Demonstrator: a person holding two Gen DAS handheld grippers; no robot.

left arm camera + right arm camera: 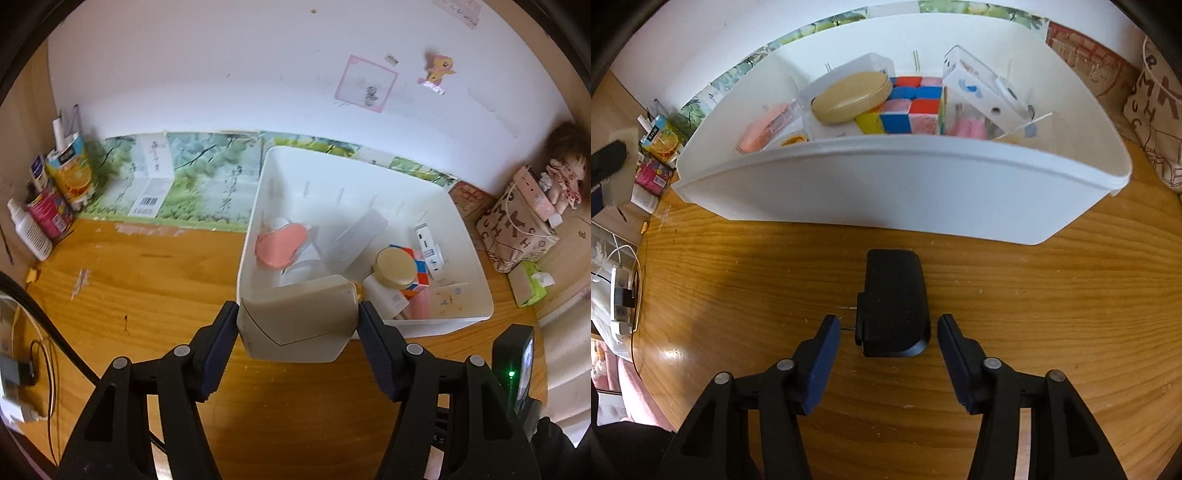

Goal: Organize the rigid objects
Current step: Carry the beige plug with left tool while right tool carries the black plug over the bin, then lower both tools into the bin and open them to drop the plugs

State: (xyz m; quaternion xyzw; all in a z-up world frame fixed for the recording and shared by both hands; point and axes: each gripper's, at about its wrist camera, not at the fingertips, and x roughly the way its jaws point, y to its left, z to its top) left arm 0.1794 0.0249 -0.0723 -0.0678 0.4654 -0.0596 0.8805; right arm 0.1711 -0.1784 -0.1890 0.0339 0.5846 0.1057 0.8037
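My left gripper (297, 317) is shut on a beige box (295, 321) and holds it above the table at the near edge of a white bin (476, 280). The bin holds a pink case (280, 245), a gold-lidded jar (395, 267), a colourful puzzle cube (419, 275) and a white carton (428, 251). In the right wrist view the bin's front wall (897, 188) is close ahead. My right gripper (888, 332) is open, with its fingers either side of a black plug adapter (894, 302) lying on the wooden table.
Bottles and cartons (55, 192) crowd the far left corner by the wall. A patterned bag (513, 229), a doll (565, 177) and a green tissue pack (532, 284) sit to the right of the bin. Cables and a power strip (622, 299) lie at the table's left edge.
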